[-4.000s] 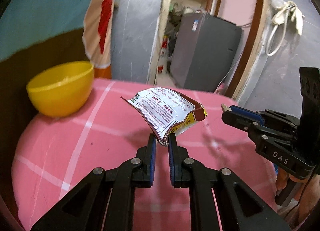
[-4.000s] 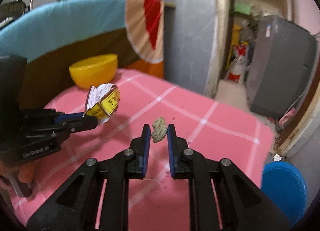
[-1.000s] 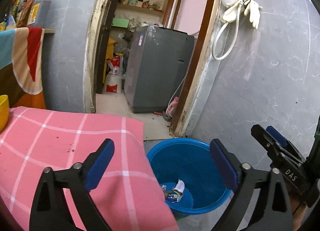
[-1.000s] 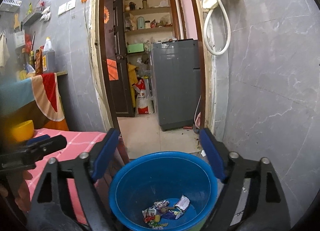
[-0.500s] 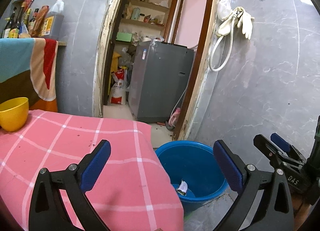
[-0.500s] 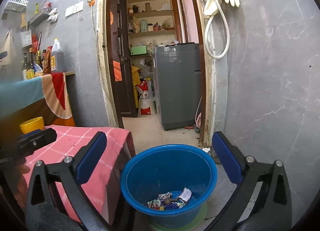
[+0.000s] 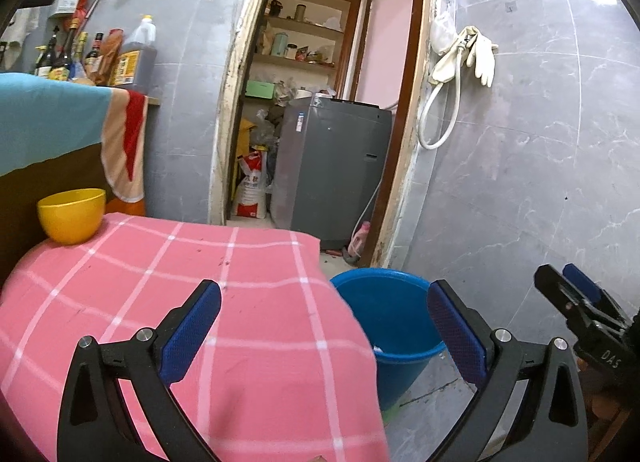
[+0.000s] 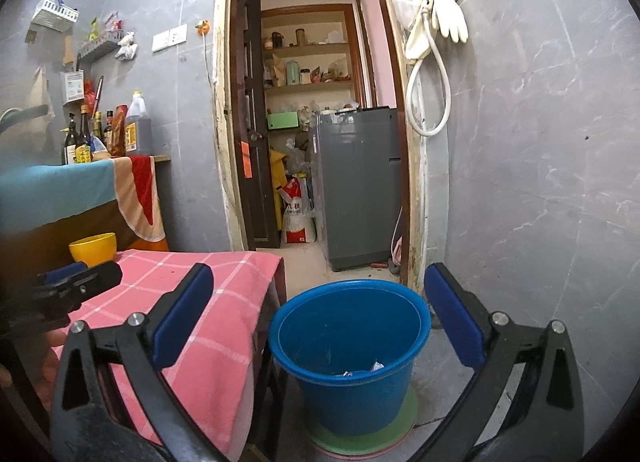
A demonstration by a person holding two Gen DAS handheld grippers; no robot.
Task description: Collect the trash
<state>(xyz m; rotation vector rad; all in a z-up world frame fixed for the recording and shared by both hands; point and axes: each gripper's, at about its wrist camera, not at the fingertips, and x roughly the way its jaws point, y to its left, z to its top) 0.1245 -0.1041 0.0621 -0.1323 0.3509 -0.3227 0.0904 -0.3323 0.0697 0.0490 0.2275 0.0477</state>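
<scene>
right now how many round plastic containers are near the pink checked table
2: a yellow plastic bowl on the table's far left corner, and a blue plastic bucket on the floor beside its right end. Others may be hidden.

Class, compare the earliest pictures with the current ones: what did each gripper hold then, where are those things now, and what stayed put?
Four seconds ago the left gripper pinched a printed snack wrapper and the right gripper a small crumpled scrap above the pink tablecloth. Both carried them to the blue bucket and let go; both now stand wide open and empty, with scraps lying in the bucket. The yellow bowl stayed where it was.
</scene>
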